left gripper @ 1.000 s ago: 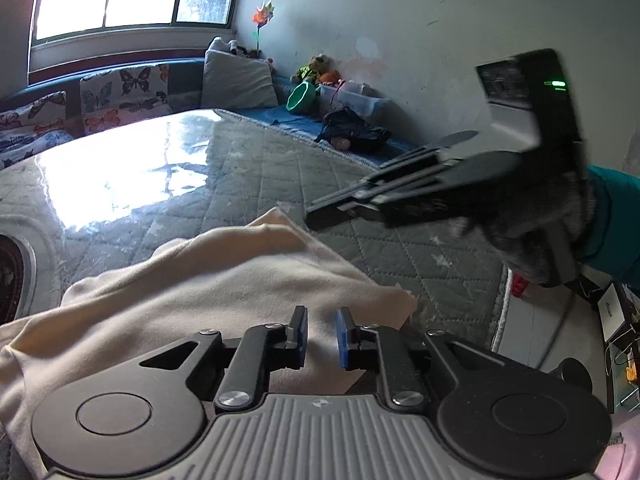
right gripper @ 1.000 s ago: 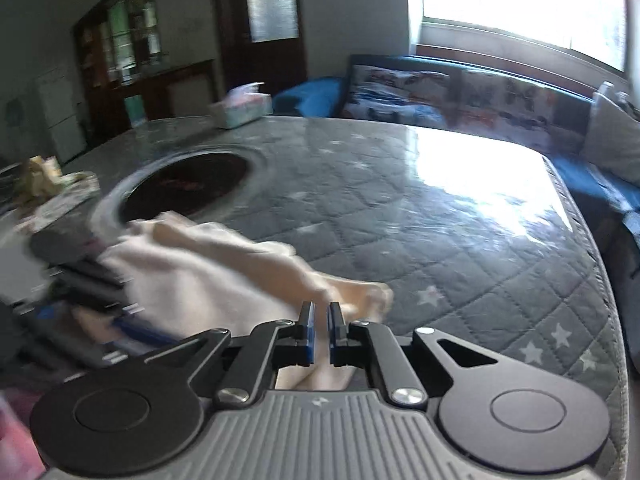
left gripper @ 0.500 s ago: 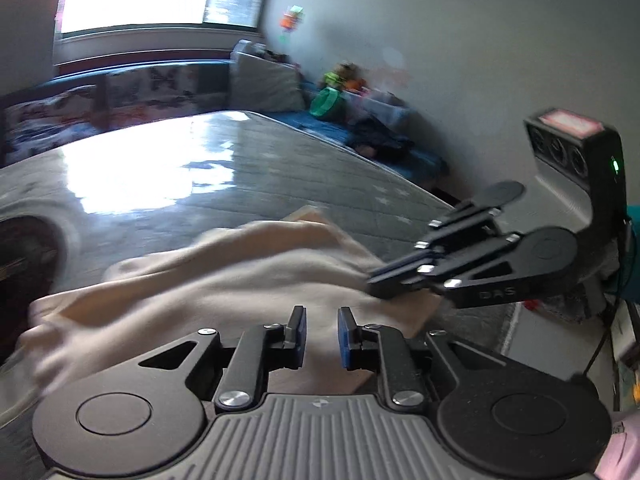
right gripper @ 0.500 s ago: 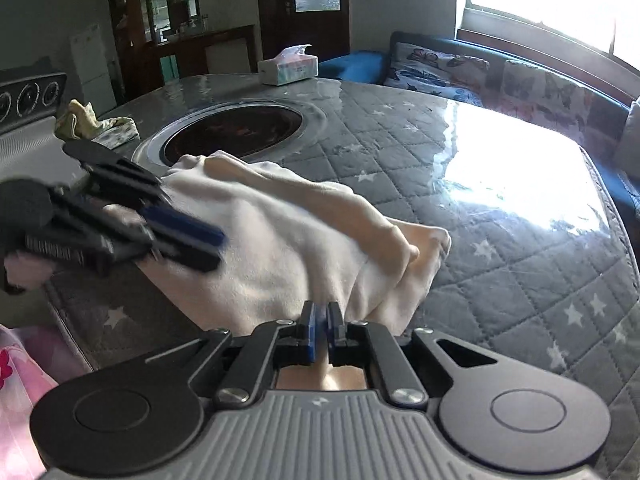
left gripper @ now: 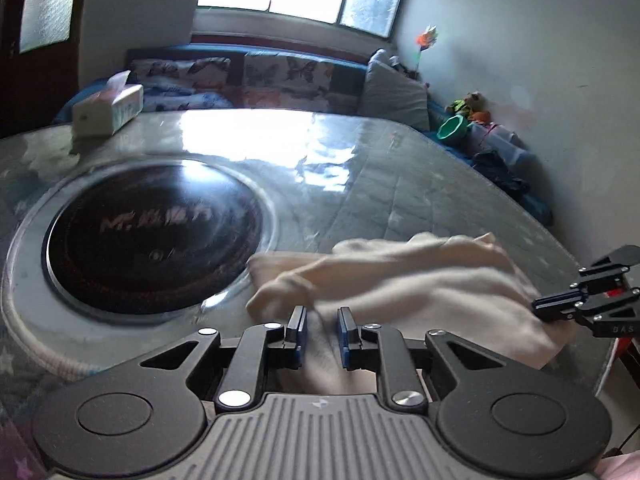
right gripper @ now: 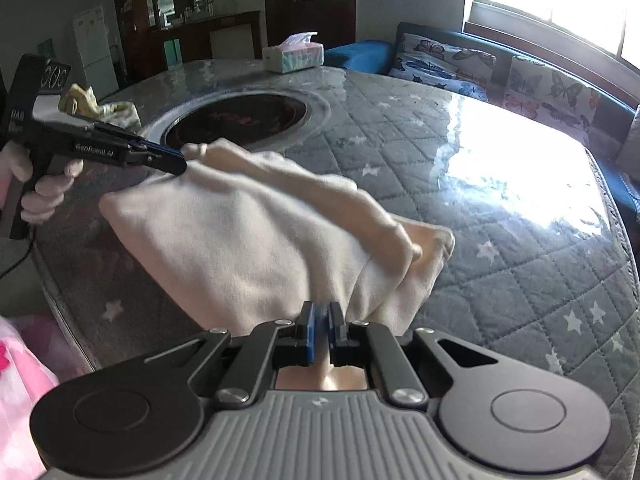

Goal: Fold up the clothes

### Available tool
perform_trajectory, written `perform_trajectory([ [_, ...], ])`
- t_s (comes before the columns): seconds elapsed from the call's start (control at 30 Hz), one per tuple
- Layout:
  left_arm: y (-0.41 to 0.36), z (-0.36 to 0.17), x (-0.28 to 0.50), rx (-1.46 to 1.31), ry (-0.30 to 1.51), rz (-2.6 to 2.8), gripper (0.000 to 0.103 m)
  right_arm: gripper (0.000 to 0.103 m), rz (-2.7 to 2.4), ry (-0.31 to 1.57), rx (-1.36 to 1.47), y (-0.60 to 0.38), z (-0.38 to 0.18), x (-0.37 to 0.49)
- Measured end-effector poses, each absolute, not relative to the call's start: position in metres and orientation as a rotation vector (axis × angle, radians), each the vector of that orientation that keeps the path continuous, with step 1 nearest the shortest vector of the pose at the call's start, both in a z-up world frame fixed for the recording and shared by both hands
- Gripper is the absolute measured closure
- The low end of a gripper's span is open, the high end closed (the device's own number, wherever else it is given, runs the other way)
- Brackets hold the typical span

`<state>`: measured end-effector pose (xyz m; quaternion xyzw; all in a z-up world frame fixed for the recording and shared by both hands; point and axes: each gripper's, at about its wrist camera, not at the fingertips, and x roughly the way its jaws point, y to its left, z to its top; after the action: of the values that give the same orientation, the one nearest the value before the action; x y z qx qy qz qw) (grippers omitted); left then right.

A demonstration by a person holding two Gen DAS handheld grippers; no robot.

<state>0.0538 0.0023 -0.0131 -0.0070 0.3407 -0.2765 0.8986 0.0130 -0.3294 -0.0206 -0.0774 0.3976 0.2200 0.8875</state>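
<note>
Cream cloth [right gripper: 248, 236] lies bunched on the desk [right gripper: 500, 208], stretched between both sets of fingers. The right fingers [right gripper: 320, 322] are closed almost completely, with a fold of cloth pinched between the blue pads. The left fingers [left gripper: 320, 334] stand a little apart with cloth filling the gap; in the right wrist view their tips meet the far corner of the cloth [right gripper: 176, 162], so a grip there is likely but not confirmed at the pads.

Risks noted:
- The left grip appears shallow, at the fingertips only. Any pull away from the right fingers could slip the corner free and collapse the fold.
- The cloth is rumpled, with a thick roll along the edge ahead of the right fingers. Folding now would likely trap creases and give uneven edges.
- A dark round hob [left gripper: 152, 232] lies just beyond the left fingers. Cloth dragged that way could snag on its rim.
- Glare on the glossy desk cover hides the far cloth edge.
</note>
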Motion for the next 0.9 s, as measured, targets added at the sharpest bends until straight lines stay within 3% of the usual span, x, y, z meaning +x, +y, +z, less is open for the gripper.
perform_trajectory([
  [0.27,-0.031,-0.015,0.078,0.014,0.708,-0.629,0.085,0.095,0.472,0.763,-0.154,-0.322,-0.006,0.050],
  [0.7,-0.036,-0.025,0.097,0.001,0.749,-0.609,0.085,0.095,0.433,0.780,-0.098,-0.312,-0.035,0.102],
  [0.9,-0.044,-0.023,0.100,0.006,0.739,-0.608,0.079,0.093,0.440,0.754,-0.078,-0.307,-0.035,0.110],
])
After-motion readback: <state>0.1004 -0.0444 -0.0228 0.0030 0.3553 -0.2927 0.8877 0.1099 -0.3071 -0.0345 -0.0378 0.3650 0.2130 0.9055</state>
